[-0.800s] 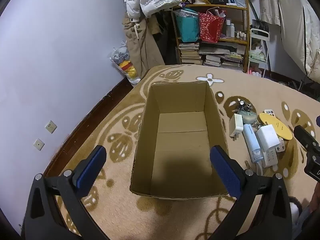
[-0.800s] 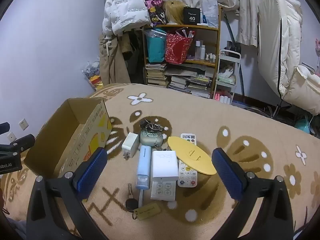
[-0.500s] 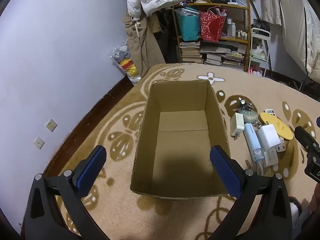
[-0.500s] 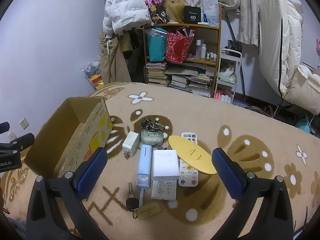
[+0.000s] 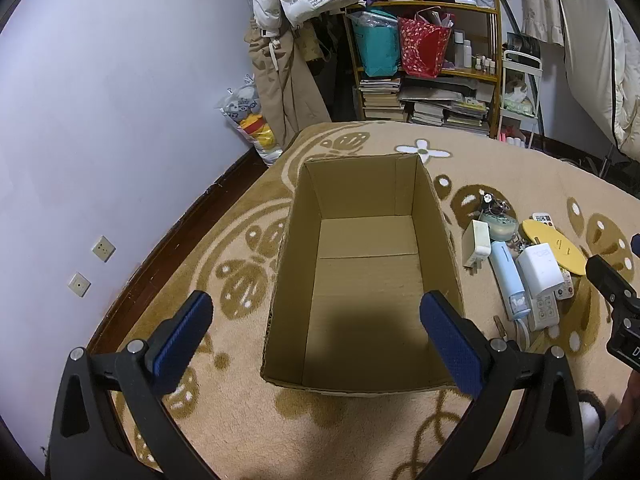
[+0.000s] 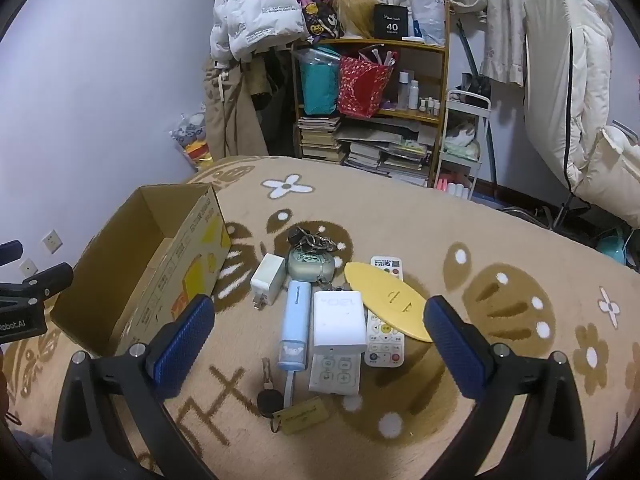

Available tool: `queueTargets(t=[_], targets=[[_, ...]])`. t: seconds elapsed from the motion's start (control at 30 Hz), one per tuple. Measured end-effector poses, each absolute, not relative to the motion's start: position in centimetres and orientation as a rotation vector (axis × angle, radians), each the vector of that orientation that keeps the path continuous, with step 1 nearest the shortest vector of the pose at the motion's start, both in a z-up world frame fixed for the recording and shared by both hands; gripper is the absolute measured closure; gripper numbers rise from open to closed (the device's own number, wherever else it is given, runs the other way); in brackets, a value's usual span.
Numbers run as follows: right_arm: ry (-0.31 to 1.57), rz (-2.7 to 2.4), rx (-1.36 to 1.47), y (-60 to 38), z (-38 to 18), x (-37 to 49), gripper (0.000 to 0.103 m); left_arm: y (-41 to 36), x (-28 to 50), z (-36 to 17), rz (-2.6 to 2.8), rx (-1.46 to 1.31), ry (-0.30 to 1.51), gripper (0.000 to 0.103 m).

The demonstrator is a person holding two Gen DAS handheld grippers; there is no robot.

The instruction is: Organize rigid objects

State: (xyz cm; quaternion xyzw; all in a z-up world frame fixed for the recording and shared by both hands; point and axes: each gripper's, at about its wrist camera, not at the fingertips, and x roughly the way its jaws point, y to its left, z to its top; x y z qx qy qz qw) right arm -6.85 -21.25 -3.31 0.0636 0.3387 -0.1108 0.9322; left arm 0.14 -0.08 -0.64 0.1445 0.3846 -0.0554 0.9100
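**Two empty grippers poised before sorting begins**

An open brown cardboard box (image 5: 364,280) sits empty on a beige patterned carpet (image 6: 500,248). To its right lies a cluster: white plug adapter (image 6: 268,279), pale blue tube-shaped device (image 6: 295,321), white square box (image 6: 339,319), yellow oval disc (image 6: 386,305), white remote control (image 6: 385,332). The left gripper (image 5: 316,336) hovers wide open over the box; the right gripper (image 6: 318,340) hangs wide open above the cluster. Likely next: lower the right gripper onto one item.

Home bedroom, patterned carpet (image 6: 400,216), cluttered bookshelf (image 6: 372,116), hanging coats (image 6: 256,20)
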Motion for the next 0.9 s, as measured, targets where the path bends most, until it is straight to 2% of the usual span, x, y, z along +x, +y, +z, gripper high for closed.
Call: queueTargets(t=[0.9], targets=[[0.703, -0.223, 0.128, -21.1, -3.68, -6.84, 0.0, -0.01, 0.25, -0.57, -0.122, 0.305, 0.801, 0.001]])
